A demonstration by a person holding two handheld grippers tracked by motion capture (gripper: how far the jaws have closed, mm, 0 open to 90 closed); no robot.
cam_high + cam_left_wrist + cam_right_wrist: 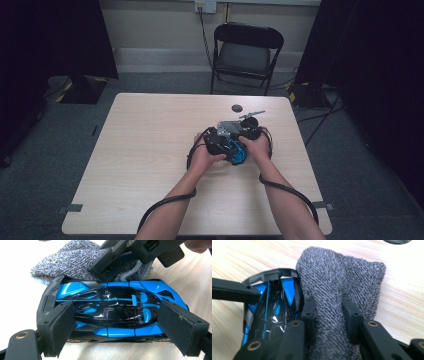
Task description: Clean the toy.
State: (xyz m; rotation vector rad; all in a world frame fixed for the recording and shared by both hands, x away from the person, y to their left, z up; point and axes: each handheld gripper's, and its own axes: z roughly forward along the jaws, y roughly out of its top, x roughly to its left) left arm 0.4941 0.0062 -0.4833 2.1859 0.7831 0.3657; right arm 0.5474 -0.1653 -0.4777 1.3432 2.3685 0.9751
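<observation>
Both forearms come in from the near edge of the tabletop and meet a little right of its middle, closer to the far edge than the near one. The hands sit side by side, almost touching.

The left tongs reach down over a blue and black toy car that rests on the wood. Their two black pads press on the car's two ends, so they pinch the car and hold it.

The right tongs are just beside the car, on its far side from the left tongs. They are squeezed onto a grey fuzzy cloth, which bunches up between the pads. The cloth touches the side of the car.

A small dark round lid lies near the far edge.
</observation>
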